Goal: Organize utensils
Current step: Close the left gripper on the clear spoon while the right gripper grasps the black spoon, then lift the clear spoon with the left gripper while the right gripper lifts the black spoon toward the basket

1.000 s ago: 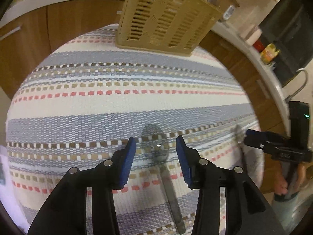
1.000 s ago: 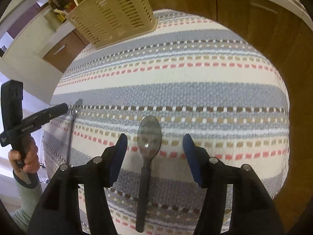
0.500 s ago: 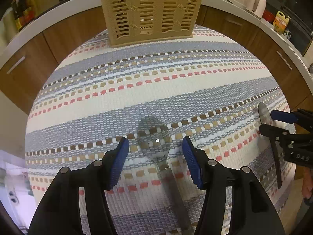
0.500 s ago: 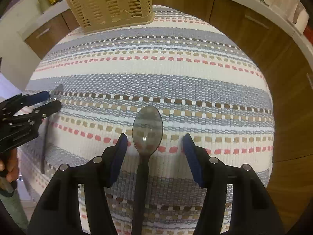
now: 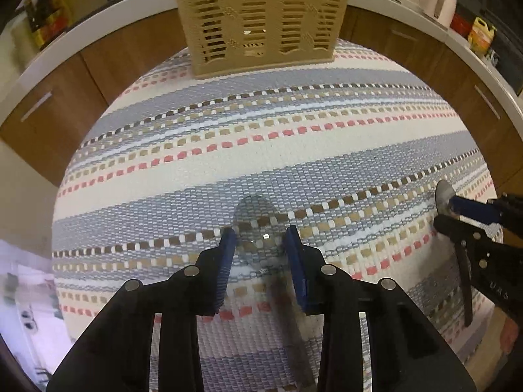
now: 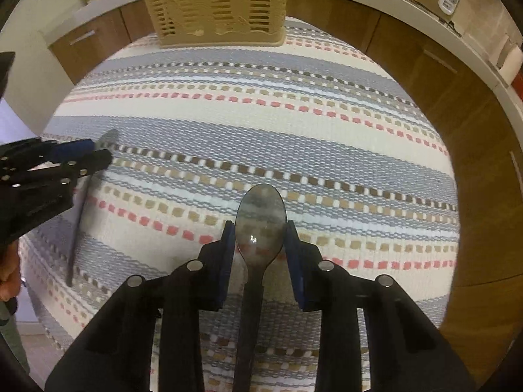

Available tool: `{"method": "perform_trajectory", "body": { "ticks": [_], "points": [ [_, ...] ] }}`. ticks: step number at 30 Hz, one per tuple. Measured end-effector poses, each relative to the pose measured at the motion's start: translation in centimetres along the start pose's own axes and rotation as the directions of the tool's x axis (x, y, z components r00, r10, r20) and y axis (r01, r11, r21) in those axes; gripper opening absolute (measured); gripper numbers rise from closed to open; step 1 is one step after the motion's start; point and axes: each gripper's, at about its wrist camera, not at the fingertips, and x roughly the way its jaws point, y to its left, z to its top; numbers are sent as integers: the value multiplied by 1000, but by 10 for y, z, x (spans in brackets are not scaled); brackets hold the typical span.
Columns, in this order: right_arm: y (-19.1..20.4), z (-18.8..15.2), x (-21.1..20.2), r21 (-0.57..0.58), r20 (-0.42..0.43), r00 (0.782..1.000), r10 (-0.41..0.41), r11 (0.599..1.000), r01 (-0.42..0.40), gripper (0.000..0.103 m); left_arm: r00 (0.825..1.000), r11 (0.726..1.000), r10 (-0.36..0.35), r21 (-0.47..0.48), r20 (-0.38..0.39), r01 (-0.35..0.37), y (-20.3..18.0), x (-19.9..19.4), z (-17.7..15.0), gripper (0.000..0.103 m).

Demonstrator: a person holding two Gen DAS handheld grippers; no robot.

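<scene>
Both wrist cameras look steeply down along their gripper fingers, close above the striped cloth (image 5: 261, 150), facing the slotted basket (image 5: 261, 16) at its far edge. Each view catches the other gripper at its side.

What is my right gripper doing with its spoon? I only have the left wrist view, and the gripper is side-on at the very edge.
Observer: The right gripper has just been closing its jaws. The bowl of the dark-handled spoon is between the pads, and both look pressed against its edges.
Operator: How is that spoon lined up with the gripper?
Observer: It is centred. The handle runs straight back under the gripper towards the camera, and the bowl's tip points at the basket at the far end of the striped mat.
</scene>
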Motion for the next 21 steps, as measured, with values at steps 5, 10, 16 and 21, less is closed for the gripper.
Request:
{"method": "perform_trajectory", "body": {
  "ticks": [5, 10, 16, 21],
  "points": [
    [3, -1, -18, -17, 72, 996, 46, 999, -44, 27, 995, 996, -85, -30, 56, 87, 4, -10, -5, 26],
    [7, -2, -35, -29, 137, 987, 80, 997, -76, 27, 987, 994, -97, -27, 130, 102, 6, -29, -11, 0],
    [8, -8, -43, -16, 142, 985, 96, 995, -95, 27, 984, 990, -128, -48, 125, 135, 23, -33, -16, 0],
    [0, -8, -35, 6, 127, 985, 119, 993, -121, 28, 978, 980, -179, -69, 104, 186, 42, -27, -17, 1]
  ]
}}
